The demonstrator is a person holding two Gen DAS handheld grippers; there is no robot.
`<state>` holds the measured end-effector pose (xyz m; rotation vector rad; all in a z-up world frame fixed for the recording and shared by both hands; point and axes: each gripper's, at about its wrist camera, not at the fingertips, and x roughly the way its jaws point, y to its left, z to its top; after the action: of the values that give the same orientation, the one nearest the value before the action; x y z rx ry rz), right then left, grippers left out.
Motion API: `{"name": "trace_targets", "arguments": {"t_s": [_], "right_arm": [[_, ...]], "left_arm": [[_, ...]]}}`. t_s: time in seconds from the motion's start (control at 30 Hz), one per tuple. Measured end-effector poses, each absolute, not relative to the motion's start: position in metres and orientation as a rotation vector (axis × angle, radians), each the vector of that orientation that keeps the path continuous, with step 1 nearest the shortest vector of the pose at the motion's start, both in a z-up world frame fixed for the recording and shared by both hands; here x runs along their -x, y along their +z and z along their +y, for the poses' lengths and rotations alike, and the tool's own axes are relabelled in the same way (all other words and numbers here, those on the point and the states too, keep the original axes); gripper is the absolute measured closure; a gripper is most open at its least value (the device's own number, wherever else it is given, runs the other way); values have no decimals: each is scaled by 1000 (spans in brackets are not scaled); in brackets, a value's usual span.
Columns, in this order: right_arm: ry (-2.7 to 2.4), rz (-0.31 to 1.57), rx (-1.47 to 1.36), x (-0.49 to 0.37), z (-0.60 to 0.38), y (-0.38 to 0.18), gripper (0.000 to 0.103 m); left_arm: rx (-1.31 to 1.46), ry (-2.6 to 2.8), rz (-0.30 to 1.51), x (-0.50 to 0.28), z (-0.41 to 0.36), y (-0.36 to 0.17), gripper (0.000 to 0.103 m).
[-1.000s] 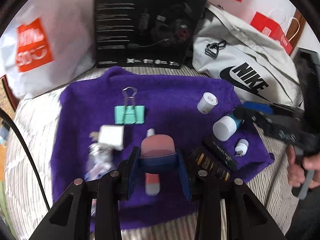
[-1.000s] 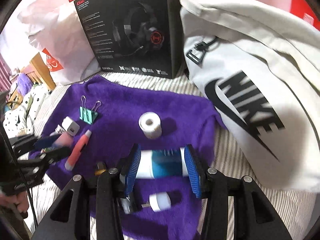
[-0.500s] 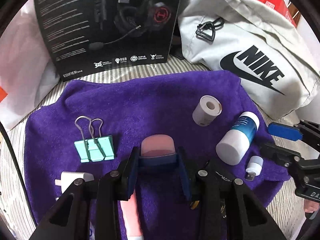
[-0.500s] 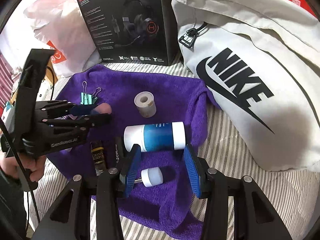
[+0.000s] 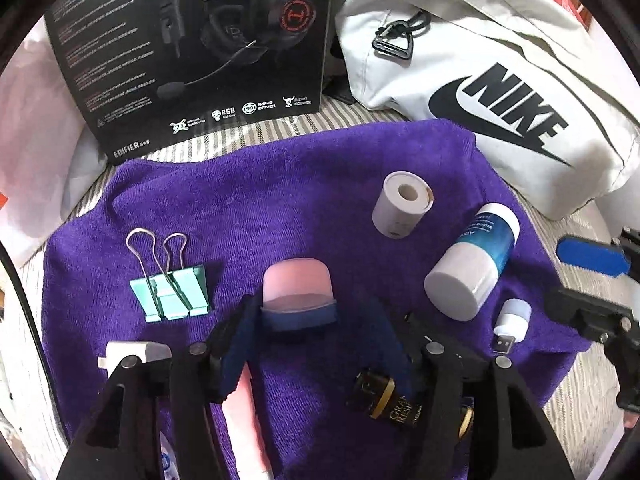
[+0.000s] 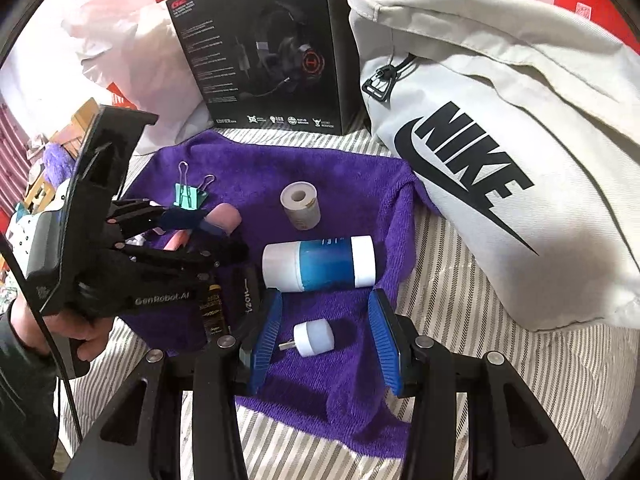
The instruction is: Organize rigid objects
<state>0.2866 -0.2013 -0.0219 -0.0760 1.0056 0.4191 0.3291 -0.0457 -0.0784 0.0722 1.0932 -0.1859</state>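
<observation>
On the purple towel (image 5: pixel 280 184) lie a teal binder clip (image 5: pixel 172 288), a white paper roll (image 5: pixel 402 204), a blue-and-white bottle (image 6: pixel 320 264) on its side and a small white USB light (image 6: pixel 314 338). My left gripper (image 5: pixel 304 320) is shut on a rounded pink piece (image 5: pixel 298 280), held just above the towel; in the right wrist view the left gripper (image 6: pixel 224 236) shows beside the clip (image 6: pixel 188 196). My right gripper (image 6: pixel 326 340) is open. Its blue pads (image 6: pixel 266 340) straddle the USB light without touching it, just short of the bottle.
A pink marker (image 5: pixel 240 412), a white charger (image 5: pixel 136 354) and black tubes (image 5: pixel 380 396) lie near the left gripper. A black headset box (image 5: pixel 200 48) and a white Nike bag (image 6: pixel 500 140) stand behind and right of the towel. Striped bedding (image 6: pixel 500 380) surrounds it.
My right gripper let go of the blue-and-white bottle and drew back, so the USB light now sits between its pads. My left gripper moved forward over the towel with the pink piece.
</observation>
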Motion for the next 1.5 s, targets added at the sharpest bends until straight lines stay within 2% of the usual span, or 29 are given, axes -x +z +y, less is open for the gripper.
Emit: {"name": "trace_targets", "arguments": {"t_s": [0.23,0.33,0.43,0.47,0.53,0.57,0.6,0.67,0.83,1.1,1.5], "right_arm": [[408,986,70,-268,-204,-11,58],[410,972,48,-254,-205,-6,57],[398,962,53,-240,-204,-2,47],[396,956,56,-235,-204,0,41],[387,943,54,-224,-204,5,34],[382,936,49,-218,-205,7,30],[378,930,38,-212,-206,10,22],[369,923,11,-205,-208,15,8],[304,891,-38,-180,-211,27,0],[252,933,-60,-140,-209,28,0],[192,966,-4,-99,-207,21,0]], "left_arm": [[-34,-175,1096,-318,-41,-58,46],[-32,-171,1082,-303,-40,-44,39],[-17,-173,1064,-286,-39,-30,29],[-12,-171,1058,-279,-37,-25,22],[-3,-174,1037,-258,-34,-13,18],[0,-172,1034,-253,-34,-10,11],[4,-164,1031,-244,-32,-5,4],[10,-140,1006,-224,-28,6,1],[49,-83,978,-172,-21,28,0],[80,-1,921,-110,-8,42,0],[110,33,898,-81,-8,38,0]]}}
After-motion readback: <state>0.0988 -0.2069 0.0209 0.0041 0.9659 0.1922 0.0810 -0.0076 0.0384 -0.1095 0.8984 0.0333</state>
